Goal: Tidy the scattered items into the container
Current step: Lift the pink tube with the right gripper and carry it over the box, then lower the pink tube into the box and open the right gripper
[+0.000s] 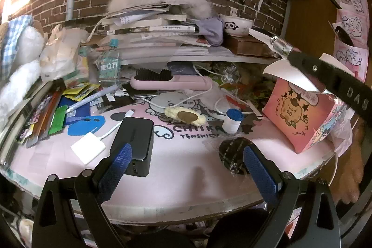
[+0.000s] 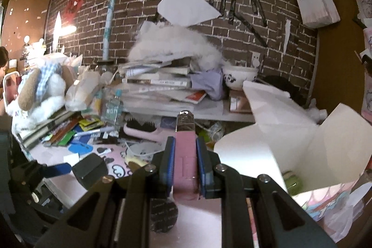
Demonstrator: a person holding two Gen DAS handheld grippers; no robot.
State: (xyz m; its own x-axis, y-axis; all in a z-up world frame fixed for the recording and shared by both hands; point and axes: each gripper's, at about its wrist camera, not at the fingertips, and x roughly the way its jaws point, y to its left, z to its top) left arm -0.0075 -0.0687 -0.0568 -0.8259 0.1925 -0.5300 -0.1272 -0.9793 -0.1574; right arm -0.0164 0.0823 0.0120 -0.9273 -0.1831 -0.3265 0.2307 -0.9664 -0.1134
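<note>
Right gripper (image 2: 184,164) clamps a pink, metal-capped tube (image 2: 184,155) beside the open pink cartoon-printed box (image 2: 325,155) — apparently for dropping in; left gripper (image 1: 186,162) hangs wide open, empty.

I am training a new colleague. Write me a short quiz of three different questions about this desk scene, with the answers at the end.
1. True or false: the right gripper is shut on a pink tube with a silver cap.
2. Multiple choice: the left gripper is A) shut on the black power bank, B) open and holding nothing, C) shut on the small white bottle with a blue cap.
3. Fill in: the open pink cartoon box stands on the ____ side of the desk mat in the left wrist view.

Key: 1 true; 2 B; 3 right.
</note>
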